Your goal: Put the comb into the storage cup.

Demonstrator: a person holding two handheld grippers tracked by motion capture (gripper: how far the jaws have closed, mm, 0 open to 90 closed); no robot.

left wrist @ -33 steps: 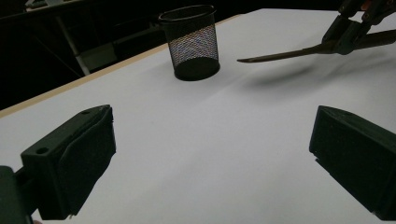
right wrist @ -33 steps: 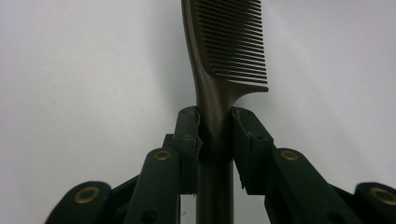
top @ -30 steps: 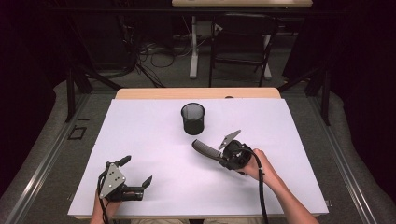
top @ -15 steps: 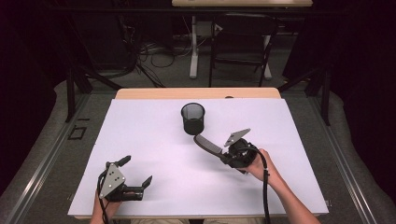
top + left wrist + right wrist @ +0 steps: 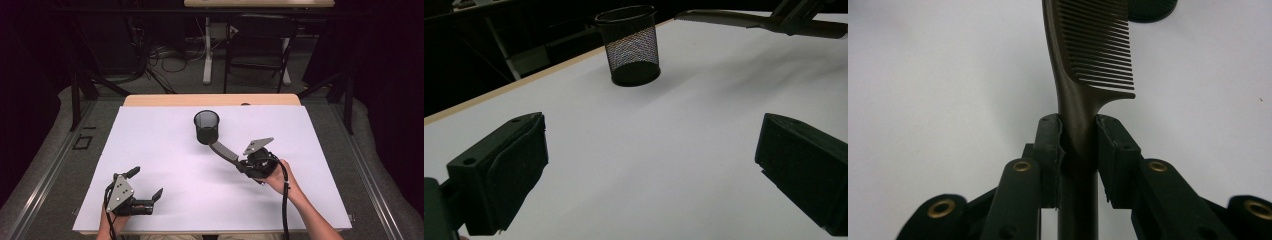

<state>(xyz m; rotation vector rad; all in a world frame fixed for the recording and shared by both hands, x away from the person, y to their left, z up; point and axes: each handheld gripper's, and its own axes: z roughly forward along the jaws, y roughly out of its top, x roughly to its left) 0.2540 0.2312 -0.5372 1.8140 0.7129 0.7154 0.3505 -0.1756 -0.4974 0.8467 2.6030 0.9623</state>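
The left claw (image 5: 146,183) rests low at the near left, its jaws spread wide apart and pointing right. The right claw (image 5: 239,161), held raised in the person's right hand (image 5: 276,175), angles up-left with its jaws clamped tight.

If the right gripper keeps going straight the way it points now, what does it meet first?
Most likely the mesh cup. The right gripper, shut on the comb by its handle, aims at the cup, so the comb's toothed end would touch it first. Whether the tip passes above the rim is unclear.
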